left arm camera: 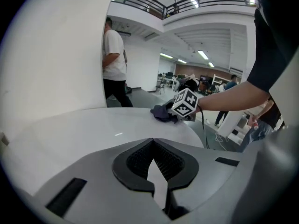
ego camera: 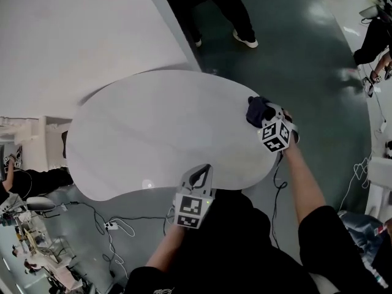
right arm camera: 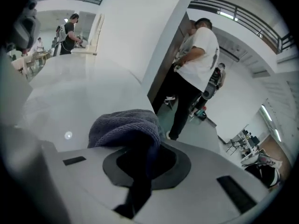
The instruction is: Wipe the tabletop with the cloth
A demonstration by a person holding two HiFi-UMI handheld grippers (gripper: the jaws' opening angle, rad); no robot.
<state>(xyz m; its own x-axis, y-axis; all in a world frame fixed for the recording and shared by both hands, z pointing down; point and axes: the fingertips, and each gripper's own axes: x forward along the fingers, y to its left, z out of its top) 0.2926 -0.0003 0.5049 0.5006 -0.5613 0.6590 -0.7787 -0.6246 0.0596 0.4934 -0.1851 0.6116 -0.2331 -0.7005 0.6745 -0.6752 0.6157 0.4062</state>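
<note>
Nearest, left gripper is hanging at the near edge of the counter with fingers closing on nothing, while right gripper is pinching the dark cloth at the counter's right rim.

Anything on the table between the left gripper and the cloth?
Nothing: the head view shows only bare tabletop between the left gripper and the cloth.

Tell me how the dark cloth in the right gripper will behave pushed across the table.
The cloth bunches and droops over the right gripper, so it is probably floppy and light. Its knit-looking texture should drag rather than slide on the smooth tabletop.
</note>
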